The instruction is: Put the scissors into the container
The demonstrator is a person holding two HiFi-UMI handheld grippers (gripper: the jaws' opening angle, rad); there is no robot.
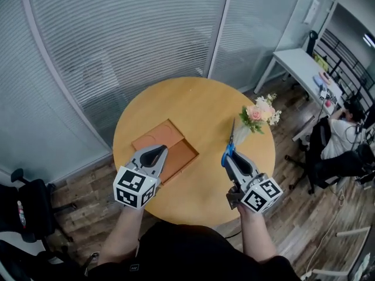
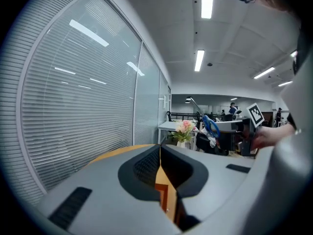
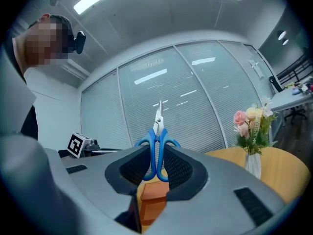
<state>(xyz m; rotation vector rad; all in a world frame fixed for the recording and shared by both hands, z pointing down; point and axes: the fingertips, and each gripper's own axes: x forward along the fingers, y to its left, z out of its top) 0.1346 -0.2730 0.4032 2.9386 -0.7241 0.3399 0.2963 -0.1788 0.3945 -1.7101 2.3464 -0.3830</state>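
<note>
At the lower right of the head view, our right gripper (image 1: 230, 158) is clamped on the scissors (image 1: 230, 140) by their blue handle loops, with the blades closed and pointing away from us above the round table (image 1: 193, 101). Our left gripper (image 1: 154, 153) hangs with its jaws pressed together on nothing, over the brown container (image 1: 153, 134) at centre left. We judge the scissors light and rigid, though the smooth plastic loops could pivot between the pads; holding across both loops near the pivot seems steadiest, with the sharp tips kept clear of the flowers (image 1: 262, 111)
</note>
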